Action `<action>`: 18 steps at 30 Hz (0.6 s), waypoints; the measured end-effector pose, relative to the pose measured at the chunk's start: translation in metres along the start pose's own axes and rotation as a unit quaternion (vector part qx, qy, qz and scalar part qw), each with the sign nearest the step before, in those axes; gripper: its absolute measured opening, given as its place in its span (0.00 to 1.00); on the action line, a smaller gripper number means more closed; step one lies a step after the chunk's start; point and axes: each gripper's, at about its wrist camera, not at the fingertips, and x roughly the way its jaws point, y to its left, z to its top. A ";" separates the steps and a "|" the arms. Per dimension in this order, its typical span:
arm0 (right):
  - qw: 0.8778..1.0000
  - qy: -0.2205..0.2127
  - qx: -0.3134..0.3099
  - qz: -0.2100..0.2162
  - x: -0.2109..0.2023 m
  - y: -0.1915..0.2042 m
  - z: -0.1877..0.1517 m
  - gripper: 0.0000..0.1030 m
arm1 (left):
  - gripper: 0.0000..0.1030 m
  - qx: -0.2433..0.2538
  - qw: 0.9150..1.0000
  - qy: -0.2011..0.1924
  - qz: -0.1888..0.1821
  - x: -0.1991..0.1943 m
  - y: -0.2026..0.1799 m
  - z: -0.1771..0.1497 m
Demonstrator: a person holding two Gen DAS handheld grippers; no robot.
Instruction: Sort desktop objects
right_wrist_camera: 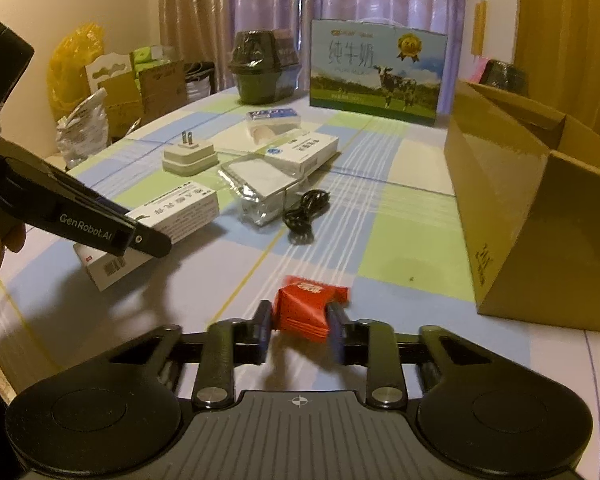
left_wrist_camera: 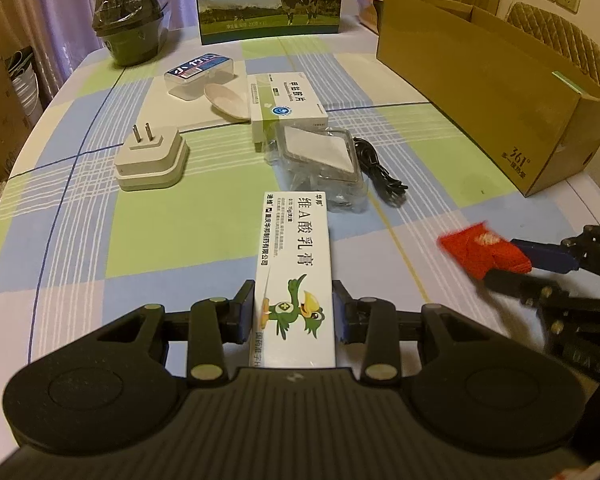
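My left tool (left_wrist_camera: 294, 312) grips the ointment box (left_wrist_camera: 294, 264); right tool (right_wrist_camera: 300, 326) clamps red packet (right_wrist_camera: 306, 306), cardboard box (right_wrist_camera: 532, 216) far right.

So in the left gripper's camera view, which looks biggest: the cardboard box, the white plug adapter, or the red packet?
1. cardboard box, clearly largest.
2. white plug adapter and red packet look about alike; the packet is blurred and nearer, so I won't rank them.

We held a long white ointment carton (left_wrist_camera: 294, 276) with a green bird printed on it lengthwise in our left tool (left_wrist_camera: 294, 314), and a small red packet (right_wrist_camera: 306, 308) in our right tool (right_wrist_camera: 300, 322). On the checked surface (left_wrist_camera: 172, 232) lay a white plug adapter (left_wrist_camera: 152, 158), a white medicine box (left_wrist_camera: 286, 106), a clear plastic pack (left_wrist_camera: 320, 160) and a coiled black cable (left_wrist_camera: 380, 170), beside an open cardboard box (left_wrist_camera: 488, 92).
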 end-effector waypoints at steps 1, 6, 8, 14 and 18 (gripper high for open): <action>1.000 -0.001 -0.001 -0.006 0.000 0.000 0.000 0.20 | 0.32 0.001 1.000 0.000 0.000 0.000 0.000 0.000; 1.000 0.009 -0.004 -0.012 0.006 -0.003 -0.003 0.21 | 0.32 -0.001 1.000 0.003 -0.005 0.002 0.000 -0.001; 1.000 0.013 0.000 -0.011 0.009 -0.004 -0.004 0.27 | 0.32 -0.001 1.000 0.003 -0.006 0.002 0.000 -0.001; 0.999 0.017 0.030 -0.018 0.016 -0.007 -0.003 0.61 | 0.32 -0.003 1.000 0.001 -0.009 0.004 -0.001 -0.001; 0.998 0.017 0.045 -0.027 0.024 -0.010 -0.001 0.61 | 0.32 -0.006 1.000 0.001 -0.010 0.005 -0.001 -0.001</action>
